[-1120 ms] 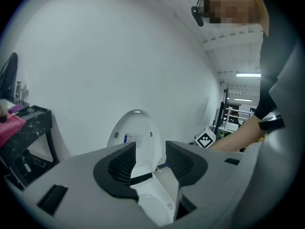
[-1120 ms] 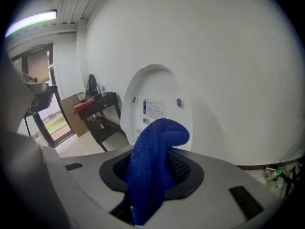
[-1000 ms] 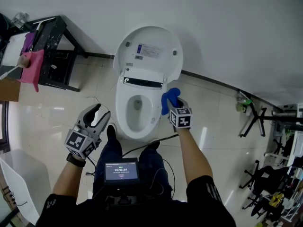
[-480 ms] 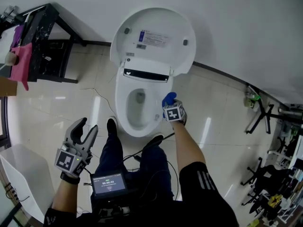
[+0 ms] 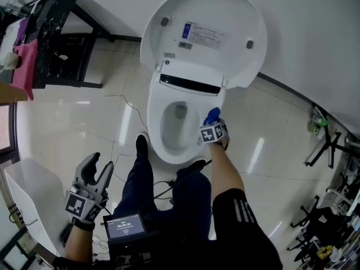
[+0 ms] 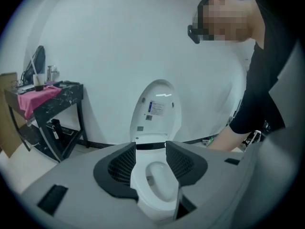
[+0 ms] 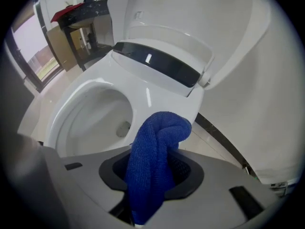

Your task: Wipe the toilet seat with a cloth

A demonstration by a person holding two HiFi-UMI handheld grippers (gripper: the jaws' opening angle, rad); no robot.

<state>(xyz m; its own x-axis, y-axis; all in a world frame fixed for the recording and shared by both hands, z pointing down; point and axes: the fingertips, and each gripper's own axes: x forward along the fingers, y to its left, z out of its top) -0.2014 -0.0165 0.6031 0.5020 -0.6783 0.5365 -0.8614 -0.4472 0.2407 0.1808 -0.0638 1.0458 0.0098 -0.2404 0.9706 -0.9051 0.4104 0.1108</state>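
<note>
The white toilet stands against the wall with its lid raised and its seat rim exposed around the bowl. My right gripper is shut on a blue cloth, whose bunched end hangs over the seat's right side near the hinge. In the right gripper view the seat lies just beyond the cloth. My left gripper stays open and empty, low at the left, away from the toilet; its view looks at the toilet from the front.
A black side table with a pink cloth stands left of the toilet. A white bin-like object sits by my left gripper. Black cables trail on the tiled floor. Stands and clutter fill the right side.
The view has closed in on the toilet. My right gripper with the blue cloth has come down toward the seat's right side. My left gripper has dropped lower and farther from the bowl.
</note>
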